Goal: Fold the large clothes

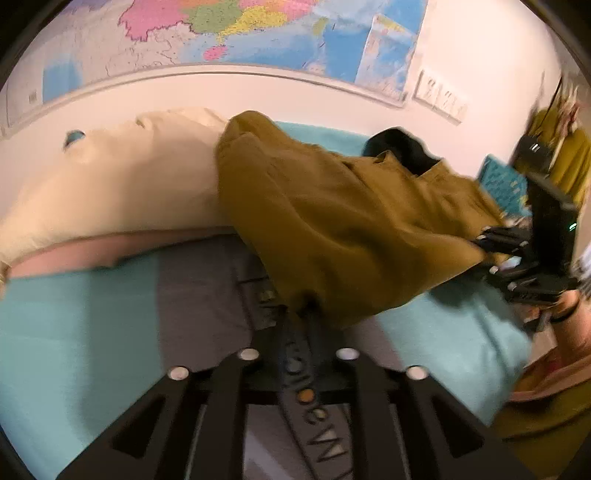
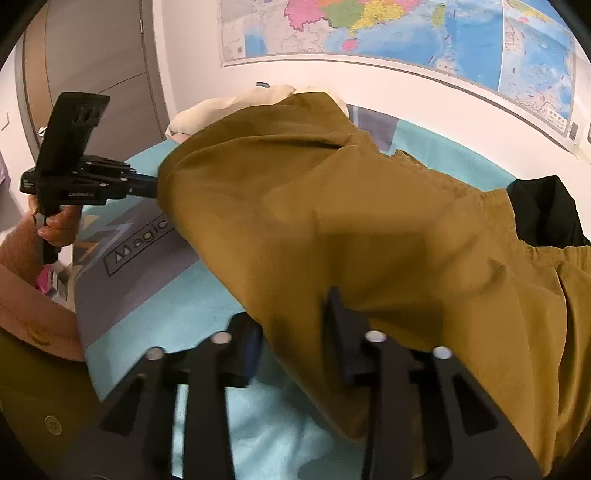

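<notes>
Black left gripper (image 1: 308, 314) pinches the mustard trousers (image 1: 351, 221) hem at twelve o'clock; the right gripper (image 2: 295, 325), at three o'clock, has fabric between narrow jaws, over the teal bed (image 1: 74, 332).

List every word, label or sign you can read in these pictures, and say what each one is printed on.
"Magic": on the grey panel of the bed cover, in the right wrist view; the brown garment hides what follows.
Grey letters on a dark strap between the left tongs: upside down, blurred, not readable.
Small white label on the body of the left tongs: too small.
Wall map lettering and legend: too small.
</notes>
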{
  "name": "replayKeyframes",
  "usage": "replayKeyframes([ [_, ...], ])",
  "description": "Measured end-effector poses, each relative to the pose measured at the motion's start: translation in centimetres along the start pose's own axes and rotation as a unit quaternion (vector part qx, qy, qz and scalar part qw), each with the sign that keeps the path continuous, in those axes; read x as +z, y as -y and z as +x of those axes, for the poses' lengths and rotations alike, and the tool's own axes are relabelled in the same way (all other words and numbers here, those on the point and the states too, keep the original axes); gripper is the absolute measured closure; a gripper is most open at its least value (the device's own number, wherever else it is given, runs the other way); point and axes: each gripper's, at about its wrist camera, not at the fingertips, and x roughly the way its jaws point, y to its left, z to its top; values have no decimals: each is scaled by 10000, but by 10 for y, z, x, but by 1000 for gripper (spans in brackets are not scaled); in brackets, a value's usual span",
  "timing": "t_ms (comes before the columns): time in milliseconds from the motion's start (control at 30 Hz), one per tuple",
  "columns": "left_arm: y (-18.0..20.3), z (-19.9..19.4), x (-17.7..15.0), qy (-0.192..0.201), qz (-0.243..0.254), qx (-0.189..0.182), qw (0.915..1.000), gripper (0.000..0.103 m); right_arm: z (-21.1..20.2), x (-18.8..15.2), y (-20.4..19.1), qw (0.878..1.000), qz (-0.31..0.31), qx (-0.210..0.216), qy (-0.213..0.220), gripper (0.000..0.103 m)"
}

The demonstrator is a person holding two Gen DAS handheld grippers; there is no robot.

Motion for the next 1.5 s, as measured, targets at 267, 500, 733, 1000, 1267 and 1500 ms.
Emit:
replayKeyframes([
  [267, 3, -19, 9, 491, -253, -222, 9982, 30, -98, -33, 75, 9829, 1392, -555, 1073, 43],
  [500, 17, 27, 27, -5, -176, 34, 9998, 42, -133, -96, 170, 9289, 3042, -1890, 940, 28],
  [733, 10, 36, 26, -281, -347, -41, 9990, 72, -154, -109, 204, 9141, 3470, -1470, 1496, 98],
  [1000, 26, 27, 31, -108, 163, 535, 9984, 55, -135, -116, 217, 9006, 3756, -1833, 1195, 82],
  [1267, 44, 10, 65, 578, 698, 817, 9925, 45, -117, -52, 212, 9312, 2793, -2076, 1085, 49],
  [1500, 82, 68, 89, 105, 1318, 777, 9882, 47, -45, -29, 227, 9460, 2297, -2286, -110, 76],
])
